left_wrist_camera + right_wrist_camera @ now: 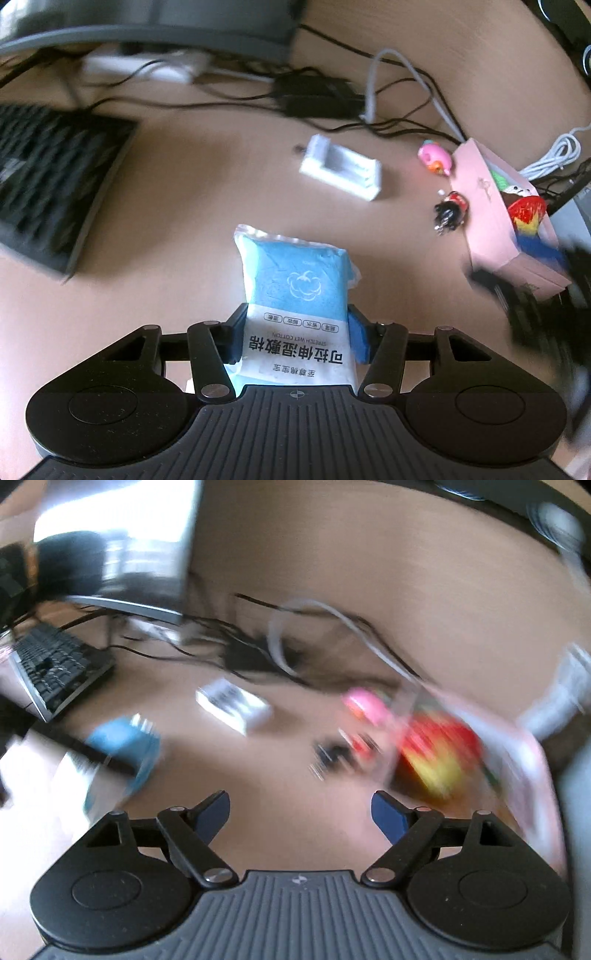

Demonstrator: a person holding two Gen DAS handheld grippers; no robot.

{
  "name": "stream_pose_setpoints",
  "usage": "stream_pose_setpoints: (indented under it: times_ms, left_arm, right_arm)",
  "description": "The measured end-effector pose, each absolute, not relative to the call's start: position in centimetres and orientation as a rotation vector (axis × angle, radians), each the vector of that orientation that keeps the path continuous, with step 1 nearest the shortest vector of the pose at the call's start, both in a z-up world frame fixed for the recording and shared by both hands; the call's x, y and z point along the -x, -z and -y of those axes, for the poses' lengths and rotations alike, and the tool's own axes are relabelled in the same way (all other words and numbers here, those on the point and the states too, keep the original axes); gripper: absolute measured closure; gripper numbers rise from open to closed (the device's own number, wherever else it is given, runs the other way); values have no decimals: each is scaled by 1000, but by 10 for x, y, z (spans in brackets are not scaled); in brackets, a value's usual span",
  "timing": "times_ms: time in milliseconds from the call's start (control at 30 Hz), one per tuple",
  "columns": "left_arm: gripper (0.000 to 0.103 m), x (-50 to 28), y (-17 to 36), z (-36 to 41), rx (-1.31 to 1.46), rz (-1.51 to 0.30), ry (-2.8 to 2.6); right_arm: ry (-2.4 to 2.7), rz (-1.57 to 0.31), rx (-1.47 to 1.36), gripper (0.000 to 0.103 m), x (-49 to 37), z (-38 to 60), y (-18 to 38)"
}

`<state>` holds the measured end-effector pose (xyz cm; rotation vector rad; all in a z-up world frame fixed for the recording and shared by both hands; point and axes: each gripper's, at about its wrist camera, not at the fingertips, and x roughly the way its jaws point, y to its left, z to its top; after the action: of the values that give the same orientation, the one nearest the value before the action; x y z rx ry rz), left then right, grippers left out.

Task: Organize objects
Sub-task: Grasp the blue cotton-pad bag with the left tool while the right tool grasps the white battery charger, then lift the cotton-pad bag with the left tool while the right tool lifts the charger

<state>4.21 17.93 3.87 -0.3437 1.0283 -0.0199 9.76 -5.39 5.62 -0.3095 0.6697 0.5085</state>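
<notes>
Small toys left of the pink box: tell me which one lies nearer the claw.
The black-haired figure in red; the pink toy lies farther back by the cables.

Two wrist views, both looking forward and down over one desk (192, 192).
Each camera sits low behind its fingers; both share the white holder (341, 171), pink box (495, 218) and keyboard (59, 668).

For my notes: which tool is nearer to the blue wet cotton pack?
Left. The left tool is shut on the blue wet cotton pack; the right tool is open, apart from it.
</notes>
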Motion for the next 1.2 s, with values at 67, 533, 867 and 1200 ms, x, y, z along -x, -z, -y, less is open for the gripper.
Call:
stream_pose_setpoints:
  times_ms: [67,533,867,1200]
  left_arm:
    - [45,-32,-39,-192,377,-1034,2]
    - [44,-10,-35,-222,464,-1045,-22]
    - [44,-18,-33,-197,372,-1045,54]
    - [44,-31,-26,-164,327,-1054,163]
  right_arm:
    - [-580,-687,321,19,-124,21,-51]
    - [-734,-791,356,50,-192,-61,-13]
    - [-633,-871,235,91,-143,1,-20]
    - [-553,-921,162,91,-68,62,-22]
